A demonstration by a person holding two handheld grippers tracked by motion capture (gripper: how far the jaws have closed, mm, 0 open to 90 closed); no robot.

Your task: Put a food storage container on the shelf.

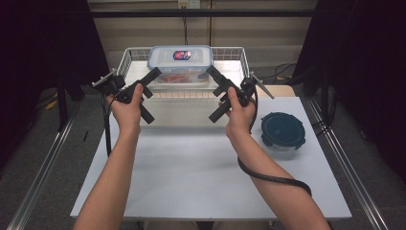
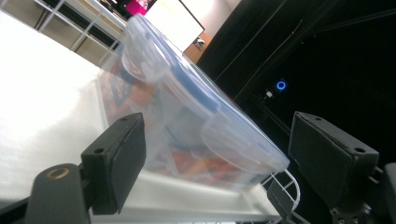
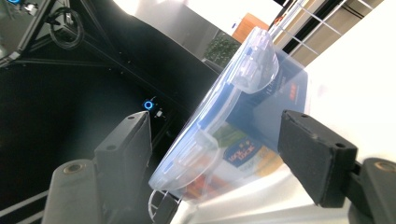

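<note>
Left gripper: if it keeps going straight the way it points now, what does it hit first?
Most likely the clear lidded container in the wire basket. The left gripper is open, its fingers framing the container's near end, apparently not yet touching.

– Is any writing legible here?

– Hardly any. The clear food box point(image 1: 180, 65) carries a red and blue sticker point(image 1: 181, 55) on its lid in the high view, but its print is too small to read.

– And close up?

– In the right gripper view, a paper label point(image 3: 243, 151) inside the same box shows a dark blue patch with pale lettering, too blurred to read with certainty. A small red mark point(image 3: 293, 94) on the box's side is also unreadable.
</note>
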